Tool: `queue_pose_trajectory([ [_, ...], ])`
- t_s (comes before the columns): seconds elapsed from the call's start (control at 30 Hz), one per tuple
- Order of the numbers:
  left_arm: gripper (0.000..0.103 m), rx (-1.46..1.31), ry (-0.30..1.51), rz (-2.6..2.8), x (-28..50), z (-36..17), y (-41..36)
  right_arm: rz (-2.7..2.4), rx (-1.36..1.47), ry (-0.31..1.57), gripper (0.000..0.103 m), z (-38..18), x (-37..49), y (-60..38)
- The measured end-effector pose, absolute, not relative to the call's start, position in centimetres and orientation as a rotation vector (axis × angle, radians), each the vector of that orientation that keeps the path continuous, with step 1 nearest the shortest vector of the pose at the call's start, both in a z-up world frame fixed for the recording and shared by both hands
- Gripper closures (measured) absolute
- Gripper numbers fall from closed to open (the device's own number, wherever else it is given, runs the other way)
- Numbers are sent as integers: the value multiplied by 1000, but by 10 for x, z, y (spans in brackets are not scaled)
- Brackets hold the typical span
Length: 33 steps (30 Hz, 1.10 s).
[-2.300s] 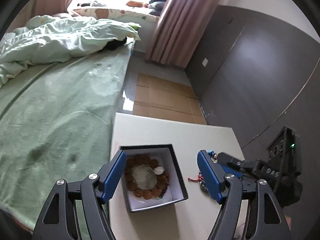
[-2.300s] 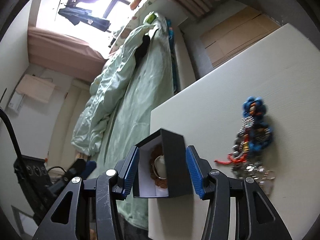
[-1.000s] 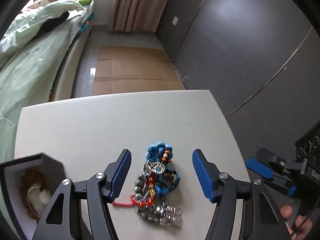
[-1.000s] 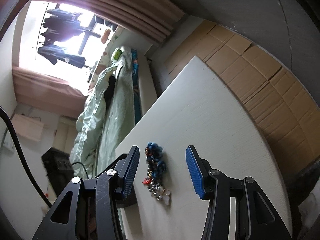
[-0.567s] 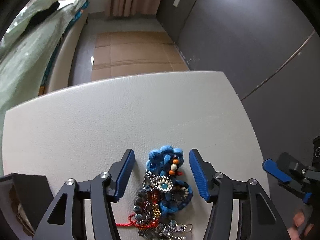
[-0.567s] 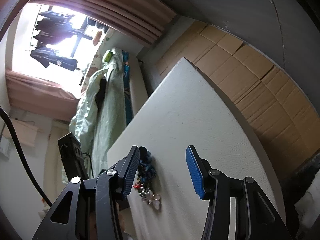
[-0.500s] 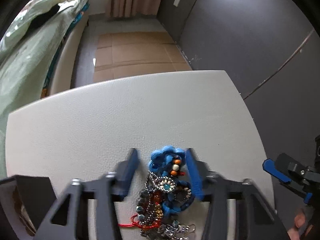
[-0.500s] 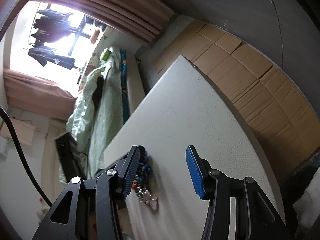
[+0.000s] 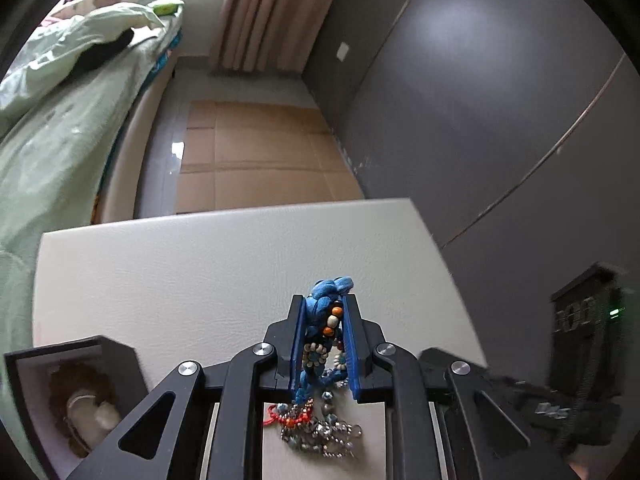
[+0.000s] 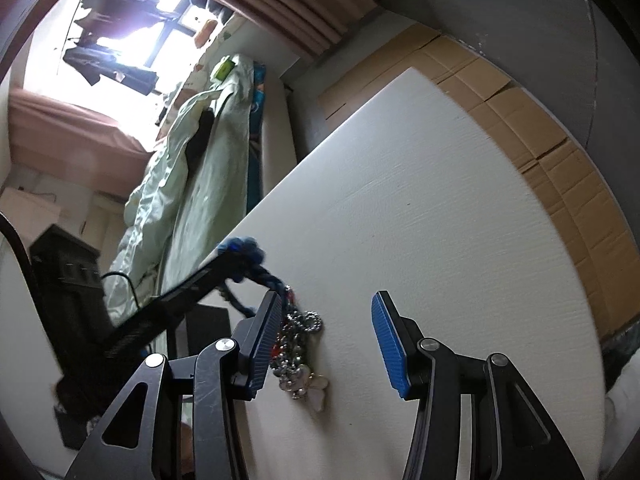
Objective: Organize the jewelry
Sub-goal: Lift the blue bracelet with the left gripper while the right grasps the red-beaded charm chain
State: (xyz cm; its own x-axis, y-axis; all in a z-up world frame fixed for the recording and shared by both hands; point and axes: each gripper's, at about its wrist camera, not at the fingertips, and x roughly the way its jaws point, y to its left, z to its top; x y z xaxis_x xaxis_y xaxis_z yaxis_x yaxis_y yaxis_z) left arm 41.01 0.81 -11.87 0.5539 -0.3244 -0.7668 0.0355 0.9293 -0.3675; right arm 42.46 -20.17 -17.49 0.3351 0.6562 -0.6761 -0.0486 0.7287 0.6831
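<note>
My left gripper [image 9: 324, 300] has its jaws closing, and the blue pads press both sides of a blue braided bracelet [image 9: 328, 288] with orange and white beads. The bracelet's lower part trails into a tangle of chains and red cord [image 9: 316, 432] on the white table [image 9: 200, 272]. At the lower left stands an open black box [image 9: 120, 360] holding a brown bead bracelet and a ring. In the right wrist view, my right gripper [image 10: 325, 300] is open over bare table with nothing between its fingers. The silver chains [image 10: 298, 344] lie by its left finger.
A bed with green bedding [image 9: 52, 140] runs along the table's left side. Cardboard sheets [image 9: 256, 168] cover the floor beyond the far edge, and a grey wall [image 9: 480, 120] stands to the right. A white butterfly pendant [image 10: 316, 390] lies at the tangle's near end.
The left jaws have gone from wide open around the tangle to pressed on the blue bracelet. The right gripper has shifted, so the chains now lie beside its left finger.
</note>
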Motion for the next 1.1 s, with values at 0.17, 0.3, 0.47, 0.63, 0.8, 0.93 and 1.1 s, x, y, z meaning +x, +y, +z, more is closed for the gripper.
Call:
queue_pose_trajectory([
  [0.17, 84, -368, 891, -193, 395, -92, 24, 530, 579, 1148, 54, -172, 420, -188],
  [0.3, 84, -396, 856, -167, 385, -81, 38, 548, 493, 1142, 54, -168, 417, -169],
  [0.47, 84, -421, 832, -145, 373, -73, 53, 574, 406, 1148, 60, -168, 416, -151],
  [0.63, 84, -448, 814, -124, 363, -67, 68, 608, 380, 1152, 68, -168, 417, -135],
  [0.8, 84, -464, 797, -114, 355, -61, 77, 634, 371, 1183, 75, -173, 415, -116],
  [0.93, 84, -471, 790, -111, 348, -57, 80, 603, 331, 1218, 75, -181, 418, -99],
  [1.1, 84, -471, 780, -107, 344, -52, 83, 534, 258, 1241, 81, -189, 419, -89],
])
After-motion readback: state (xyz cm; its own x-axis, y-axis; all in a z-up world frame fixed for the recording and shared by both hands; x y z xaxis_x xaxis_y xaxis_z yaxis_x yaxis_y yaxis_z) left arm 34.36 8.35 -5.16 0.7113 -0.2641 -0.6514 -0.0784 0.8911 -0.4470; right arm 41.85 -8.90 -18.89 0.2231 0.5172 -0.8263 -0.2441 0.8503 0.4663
